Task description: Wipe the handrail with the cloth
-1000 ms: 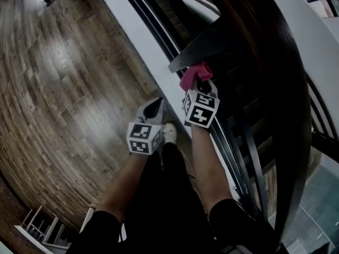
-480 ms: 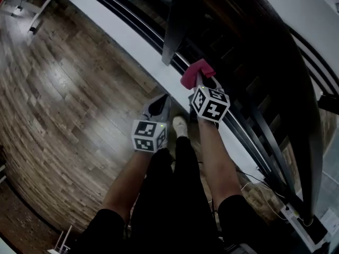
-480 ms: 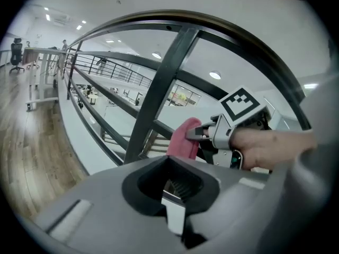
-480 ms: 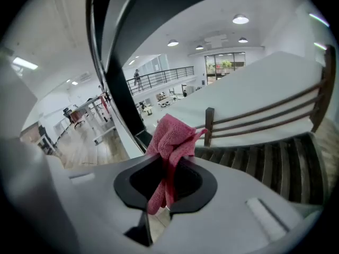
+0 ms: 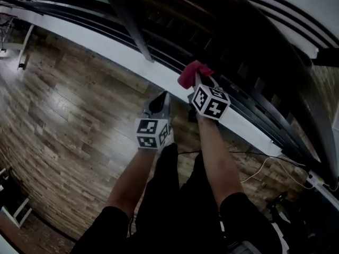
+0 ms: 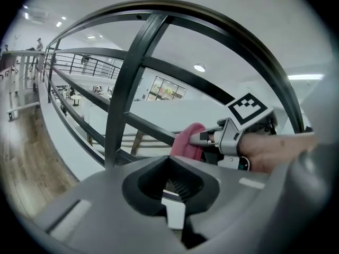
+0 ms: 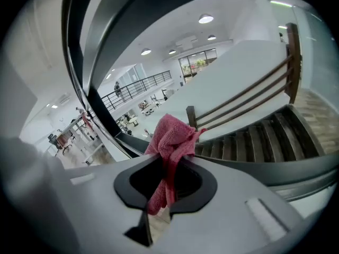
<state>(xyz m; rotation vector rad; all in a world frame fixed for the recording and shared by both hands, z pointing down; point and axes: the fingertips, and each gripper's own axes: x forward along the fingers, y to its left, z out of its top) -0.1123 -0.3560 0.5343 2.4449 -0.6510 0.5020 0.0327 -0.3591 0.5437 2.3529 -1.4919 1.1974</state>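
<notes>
Clamping crumpled pink cloth (image 5: pixel 190 72), right tool (image 5: pixel 198 82): press flat onto dark curved handrail (image 5: pixel 212 15) at twelve o'clock; left tool (image 5: pixel 158 103) seemingly closed, empty.

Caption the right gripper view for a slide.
Right gripper clamps a crumpled pink cloth near the dark metal handrail.

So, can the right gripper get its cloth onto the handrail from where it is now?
Probably yes. The right gripper is shut on the pink cloth below the handrail, with nothing between them. It looks to need only a lift.
</notes>
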